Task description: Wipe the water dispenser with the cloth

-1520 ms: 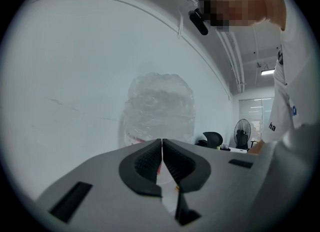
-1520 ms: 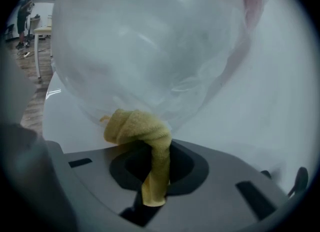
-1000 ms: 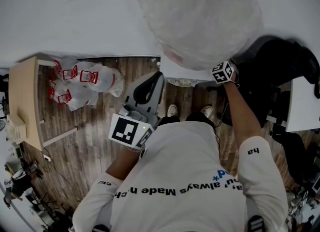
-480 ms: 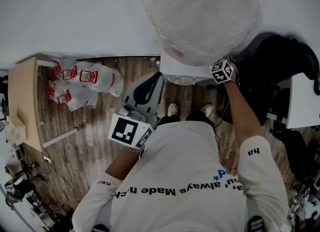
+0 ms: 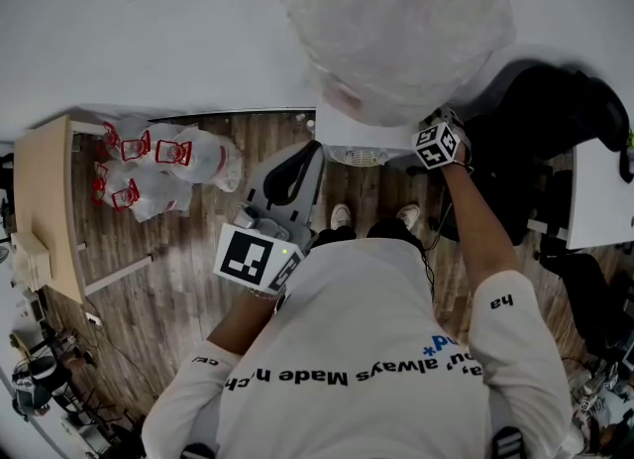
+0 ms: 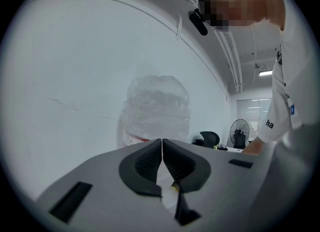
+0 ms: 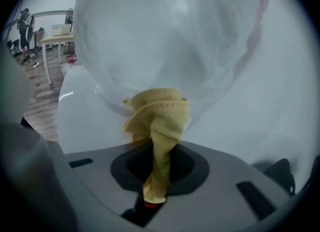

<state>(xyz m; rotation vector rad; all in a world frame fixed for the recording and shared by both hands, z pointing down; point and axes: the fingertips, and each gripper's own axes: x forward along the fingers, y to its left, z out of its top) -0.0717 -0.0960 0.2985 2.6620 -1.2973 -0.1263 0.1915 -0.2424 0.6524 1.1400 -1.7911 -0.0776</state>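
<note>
Barely nudged the right hand-held gripper (image 7: 159, 163) leftward over the last second, hugging the underside of the big clear bottle (image 7: 165, 35) on the water dispenser (image 7: 80, 110). Got the yellow cloth (image 7: 157, 121) pinched firmly in those jaws, bunched into a wad poking out front and pressed up against the bottle's lower curve, right above the dispenser's white top. Kept the left hand-held gripper (image 6: 162, 163) parked low in front of the chest, same spot as before, jaws closed flat on each other with nothing between them, aimed up toward the bottle. Also spotted from the head view: wood floor (image 5: 168, 288) underfoot, plus red-and-white bags (image 5: 163, 165) piled beside a light table (image 5: 45, 199) off to the left.
</note>
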